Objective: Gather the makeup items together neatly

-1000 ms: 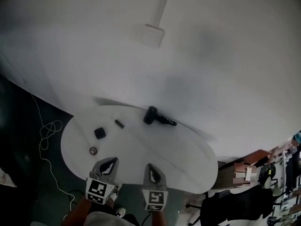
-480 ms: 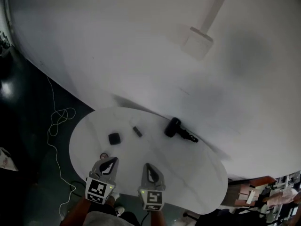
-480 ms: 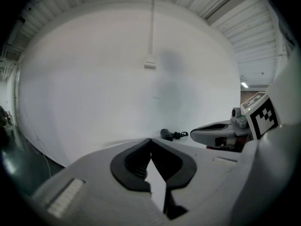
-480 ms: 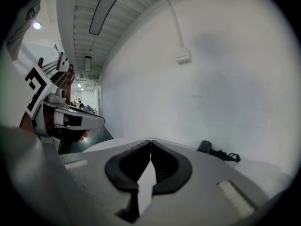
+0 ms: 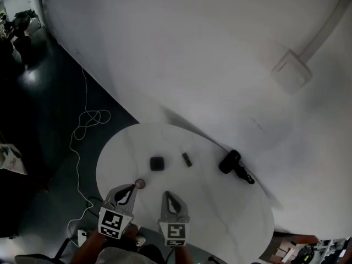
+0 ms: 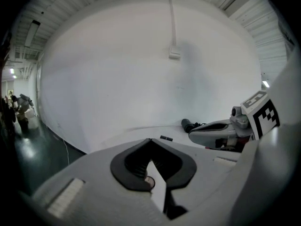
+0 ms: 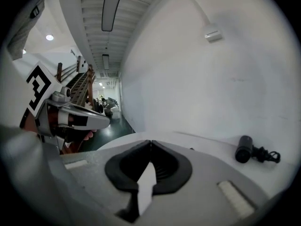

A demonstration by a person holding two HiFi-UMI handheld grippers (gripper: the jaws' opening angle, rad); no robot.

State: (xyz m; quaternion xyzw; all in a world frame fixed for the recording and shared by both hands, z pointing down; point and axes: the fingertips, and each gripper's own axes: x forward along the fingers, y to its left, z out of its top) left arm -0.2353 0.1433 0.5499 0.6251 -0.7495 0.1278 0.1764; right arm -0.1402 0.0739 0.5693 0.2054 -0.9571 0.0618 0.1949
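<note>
Both the left gripper (image 5: 131, 188) and the right gripper (image 5: 166, 194) hover over the table (image 5: 231, 213) with jaws together, empty

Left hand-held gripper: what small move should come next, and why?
Probably open the left hand-held gripper and ease it around the small round pot. Its jaws are together on nothing, the pot lies just past its tip, and the black square case and short dark stick lie apart farther across the table.
</note>
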